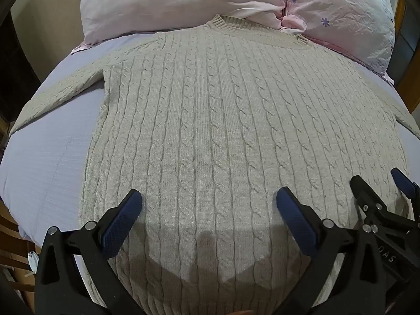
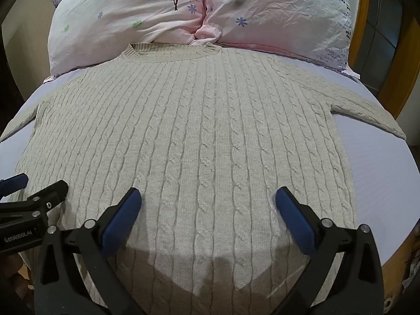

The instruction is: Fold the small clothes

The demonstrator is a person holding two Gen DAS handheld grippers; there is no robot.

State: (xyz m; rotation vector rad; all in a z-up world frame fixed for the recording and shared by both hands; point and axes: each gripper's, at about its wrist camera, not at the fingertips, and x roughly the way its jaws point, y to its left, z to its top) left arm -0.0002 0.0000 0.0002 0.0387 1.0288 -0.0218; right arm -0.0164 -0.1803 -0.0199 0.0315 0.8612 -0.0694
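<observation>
A beige cable-knit sweater [image 1: 210, 131] lies flat on the bed, collar at the far end and both sleeves spread out sideways; it also shows in the right wrist view [image 2: 199, 136]. My left gripper [image 1: 209, 199] is open and empty, above the sweater's lower left part. My right gripper [image 2: 208, 199] is open and empty, above the lower right part. The right gripper shows at the right edge of the left wrist view [image 1: 378, 183]. The left gripper shows at the left edge of the right wrist view [image 2: 39, 186]. The sweater's hem is hidden below the fingers.
The bed has a pale lilac sheet [image 1: 50, 162] that also shows in the right wrist view [image 2: 378, 168]. Two pink floral pillows [image 1: 183, 2] [image 2: 275, 18] lie at the head, touching the collar. A wooden bed frame [image 2: 393, 265] runs along the right edge.
</observation>
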